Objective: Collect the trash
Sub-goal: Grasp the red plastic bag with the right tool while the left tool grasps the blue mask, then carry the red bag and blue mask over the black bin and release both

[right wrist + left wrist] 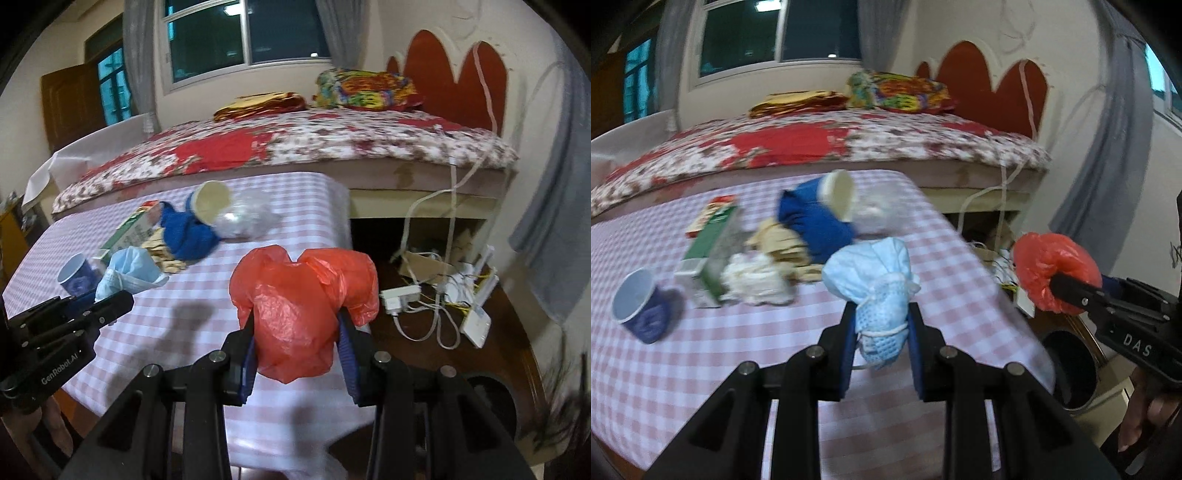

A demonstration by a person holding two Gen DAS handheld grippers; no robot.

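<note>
Left hand-held gripper clamping blue mask, right hand-held gripper pinching red bag

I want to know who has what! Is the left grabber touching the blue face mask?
Touching. The left wrist view shows the left gripper with both fingers pressed against the crumpled blue face mask, pinching it just above the checkered tablecloth.

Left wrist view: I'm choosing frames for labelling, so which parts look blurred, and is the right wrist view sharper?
Left wrist view: the trash pile around the dark blue paper cup smears, the crumpled light blue face mask less so. Right wrist view: crisper, the crumpled red plastic bag reads clearly, with slight smear at the pink checked tablecloth.
</note>
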